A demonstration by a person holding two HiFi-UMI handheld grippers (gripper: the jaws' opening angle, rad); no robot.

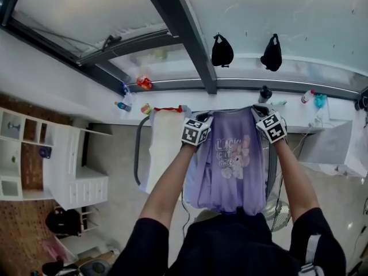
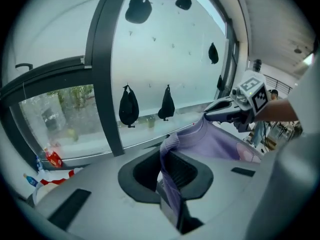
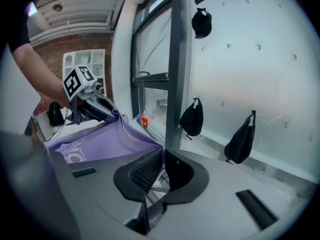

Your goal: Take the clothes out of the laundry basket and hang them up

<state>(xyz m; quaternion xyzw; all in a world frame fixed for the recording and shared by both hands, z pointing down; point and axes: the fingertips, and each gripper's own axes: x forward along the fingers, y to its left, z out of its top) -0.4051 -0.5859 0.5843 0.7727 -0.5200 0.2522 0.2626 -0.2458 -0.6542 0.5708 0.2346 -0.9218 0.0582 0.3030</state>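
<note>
I've got the left gripper (image 1: 197,130) and right gripper (image 1: 270,125) both pinched tight on the shoulders of the purple T-shirt (image 1: 230,165), hanging limp between them before the far window (image 1: 287,16): light, soft, best gripped by its shoulder seams.

The only lettering is a pale print on the chest of the purple T-shirt (image 1: 230,154). Its top line seems to read "LUCK"; the two lines under it are too blurred to read. The left marker cube (image 1: 194,132) and the right marker cube (image 1: 272,127) carry black-and-white square codes, with no letters or numbers. The bottle labels on the window sill (image 1: 172,105) are too small to read.
</note>
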